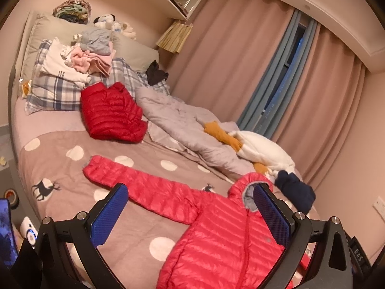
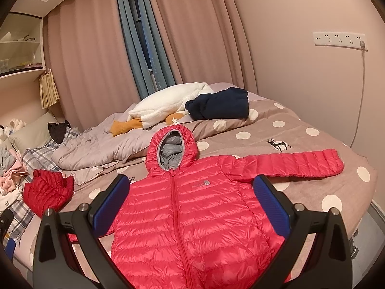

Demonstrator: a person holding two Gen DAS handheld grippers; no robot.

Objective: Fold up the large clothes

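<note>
Bed's pretty cluttered: a folded red jacket (image 1: 113,113) sits up by the plaid pillow (image 1: 55,89), a crumpled grey duvet (image 1: 182,122) runs along the curtain side, and a white plush (image 2: 166,103) and a navy garment (image 2: 219,104) lie just past the hood. The pink jacket (image 2: 192,216) lies flat on the dotted cover (image 2: 300,130), front up, zipped, both sleeves spread out, hood (image 2: 172,149) open showing grey lining. Left gripper (image 1: 190,214) and right gripper (image 2: 192,207) both hover over it, jaws wide apart, holding nothing.
</note>
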